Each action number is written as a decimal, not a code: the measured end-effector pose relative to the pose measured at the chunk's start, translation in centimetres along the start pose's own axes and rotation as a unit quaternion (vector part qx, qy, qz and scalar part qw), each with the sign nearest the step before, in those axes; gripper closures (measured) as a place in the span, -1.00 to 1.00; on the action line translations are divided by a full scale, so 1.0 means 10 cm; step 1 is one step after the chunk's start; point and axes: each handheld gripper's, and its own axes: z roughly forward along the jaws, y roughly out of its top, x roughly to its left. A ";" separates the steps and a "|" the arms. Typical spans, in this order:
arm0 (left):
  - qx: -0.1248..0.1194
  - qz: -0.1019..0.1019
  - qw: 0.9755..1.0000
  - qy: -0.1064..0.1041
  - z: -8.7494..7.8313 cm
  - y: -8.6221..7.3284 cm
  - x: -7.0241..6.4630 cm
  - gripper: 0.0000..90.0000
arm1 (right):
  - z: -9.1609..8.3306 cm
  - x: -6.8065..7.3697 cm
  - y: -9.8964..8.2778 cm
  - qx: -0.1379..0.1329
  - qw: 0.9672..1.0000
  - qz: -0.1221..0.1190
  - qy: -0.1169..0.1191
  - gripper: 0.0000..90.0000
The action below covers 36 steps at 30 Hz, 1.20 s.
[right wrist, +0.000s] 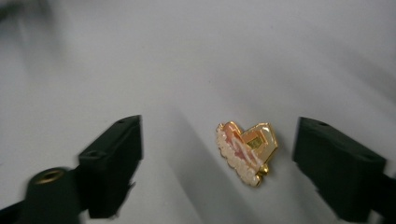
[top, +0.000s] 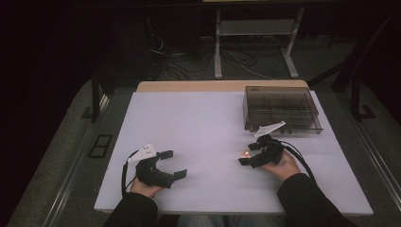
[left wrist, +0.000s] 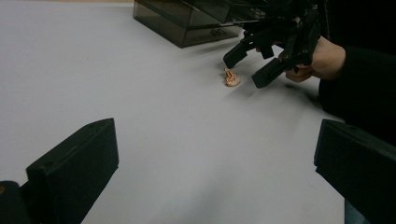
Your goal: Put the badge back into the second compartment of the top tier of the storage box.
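Currently, my status:
Right tongs: wide, straddling heart pin on desk.
Left tongs: wide, empty, well apart from pin.
Risk: flat pin may slip sideways when I close.

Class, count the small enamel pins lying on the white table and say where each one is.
1. The pin lies on the white table between the open fingers of the right gripper, near the dark plastic box. The box's contents are unclear; more may be hidden inside.

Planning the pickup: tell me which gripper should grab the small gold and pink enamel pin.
Right. The right gripper already has its open jaws either side of the small gold and pink enamel pin; the left gripper sits open, far across the white table.
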 end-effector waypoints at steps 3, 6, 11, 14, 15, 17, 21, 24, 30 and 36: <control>0.002 0.003 1.000 -0.002 0.01 0.00 0.00 -1.00 | 0.02 -0.02 0.00 0.001 1.000 -0.006 -0.012 -0.51; 0.001 0.003 1.000 -0.003 0.01 0.00 0.00 -1.00 | 0.03 -0.04 -0.01 0.008 1.000 -0.007 -0.020 -0.40; 0.002 0.003 1.000 -0.007 0.03 0.00 0.00 -1.00 | 0.03 -0.07 -0.01 0.008 1.000 -0.011 -0.024 -0.21; 0.005 0.006 1.000 -0.008 0.04 0.00 0.00 -1.00 | 0.03 -0.09 -0.01 0.006 0.999 -0.015 -0.027 -0.07; 0.005 0.006 1.000 -0.009 0.04 0.00 0.00 -1.00 | 0.03 -0.09 -0.01 0.005 0.999 -0.017 -0.030 0.04; 0.005 0.005 1.000 -0.009 0.05 0.00 0.00 -1.00 | 0.03 -0.10 -0.01 0.005 0.999 -0.017 -0.031 0.09; 0.004 0.005 1.000 -0.009 0.04 0.00 0.00 -1.00 | 0.03 -0.11 -0.01 0.003 0.999 -0.017 -0.036 0.31; 0.005 0.005 1.000 -0.009 0.05 0.00 -0.01 -1.00 | 0.03 -0.11 -0.01 0.000 1.000 -0.014 -0.025 0.46; 0.002 0.005 1.000 -0.006 0.03 0.00 -0.01 -1.00 | 0.00 -0.10 0.00 -0.009 1.000 -0.010 -0.026 0.65; 0.001 0.004 1.000 -0.006 0.03 0.00 -0.01 -1.00 | -0.07 -0.06 0.00 -0.017 1.000 -0.011 -0.023 0.83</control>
